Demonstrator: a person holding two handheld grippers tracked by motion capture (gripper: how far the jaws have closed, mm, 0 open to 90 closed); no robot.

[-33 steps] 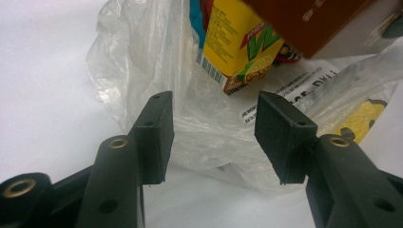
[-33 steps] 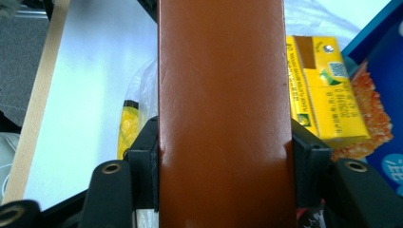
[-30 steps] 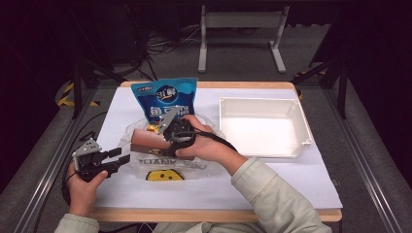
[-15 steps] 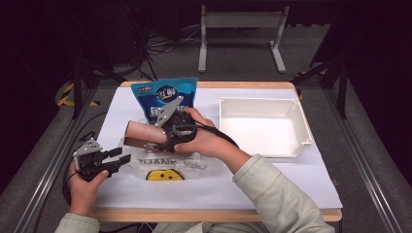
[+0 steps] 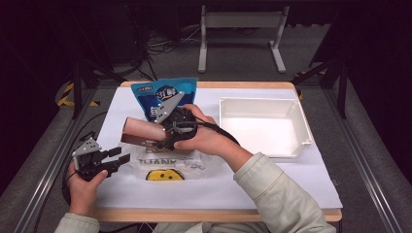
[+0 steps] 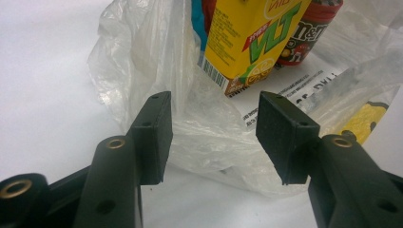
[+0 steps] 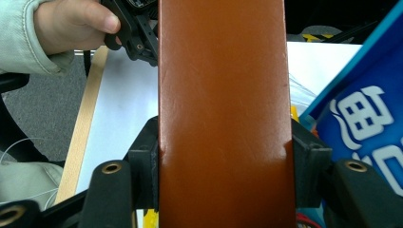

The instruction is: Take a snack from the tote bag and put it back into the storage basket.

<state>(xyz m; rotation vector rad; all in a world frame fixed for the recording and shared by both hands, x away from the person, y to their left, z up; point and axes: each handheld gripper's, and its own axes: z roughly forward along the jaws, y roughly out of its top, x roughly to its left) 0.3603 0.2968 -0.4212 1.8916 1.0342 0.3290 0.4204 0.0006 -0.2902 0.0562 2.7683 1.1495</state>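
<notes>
Brown box (image 7: 222, 114), smooth and glossy, sits clamped in the right hand-held gripper (image 7: 223, 164); left hand-held gripper (image 6: 214, 135) gapes over crinkled plastic bag (image 6: 199, 128).

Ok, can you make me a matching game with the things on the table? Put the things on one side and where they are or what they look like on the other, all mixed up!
Things:
1. brown box
2. white tray
3. left gripper
4. blue bag

Places and states:
A. standing at the back of the table
B. jaws open, by the edge of the plastic bag
C. clamped in the right gripper
D. nothing in it, on the right side of the table

Pairs: 1-C, 2-D, 3-B, 4-A
</notes>
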